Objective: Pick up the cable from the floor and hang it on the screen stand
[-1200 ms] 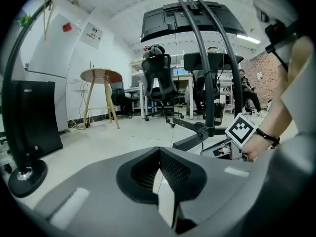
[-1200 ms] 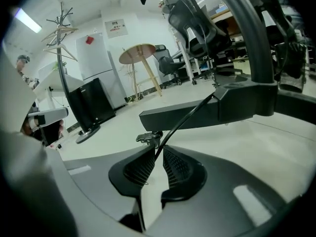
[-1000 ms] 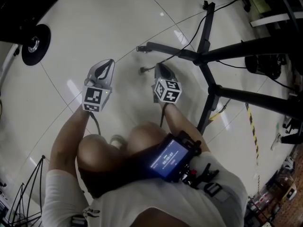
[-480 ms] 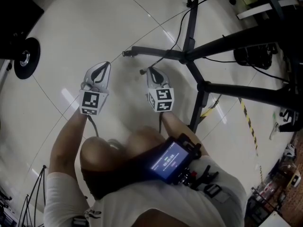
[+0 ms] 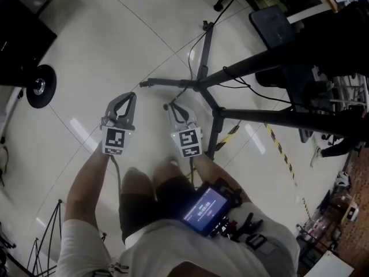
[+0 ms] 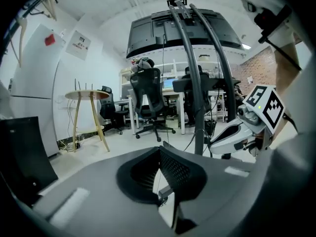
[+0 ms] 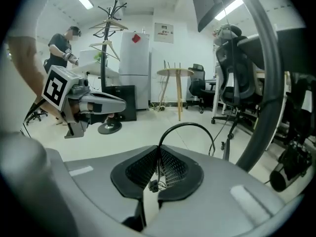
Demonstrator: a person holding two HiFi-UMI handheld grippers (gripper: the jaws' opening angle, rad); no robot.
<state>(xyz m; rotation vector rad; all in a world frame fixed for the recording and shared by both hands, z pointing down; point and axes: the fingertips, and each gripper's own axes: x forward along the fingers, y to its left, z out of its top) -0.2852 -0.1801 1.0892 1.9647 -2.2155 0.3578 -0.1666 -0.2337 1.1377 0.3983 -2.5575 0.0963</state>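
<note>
In the right gripper view a thin black cable (image 7: 187,125) rises from between the jaws and arcs over to the right. My right gripper (image 7: 158,158) is shut on it. In the head view that gripper (image 5: 172,104) hangs in the air just left of the black screen stand (image 5: 199,85), whose legs spread over the pale floor. My left gripper (image 5: 132,96) floats beside it, shut with nothing between its jaws (image 6: 160,152). The left gripper view shows the stand's curved poles (image 6: 195,83) going up to the dark screen (image 6: 173,33). The cable's far end is hidden.
Other black leads (image 5: 248,86) trail over the floor around the stand. A round black base (image 5: 39,86) sits at the left, striped floor tape (image 5: 282,152) at the right. Office chairs (image 6: 150,98), a round wooden table (image 7: 175,73), a coat rack (image 7: 108,19) and a person (image 7: 61,46) stand farther off.
Both grippers have lifted away from the floor, and the floor now lies farther below the head view. The right gripper has rolled while staying shut on the cable.
</note>
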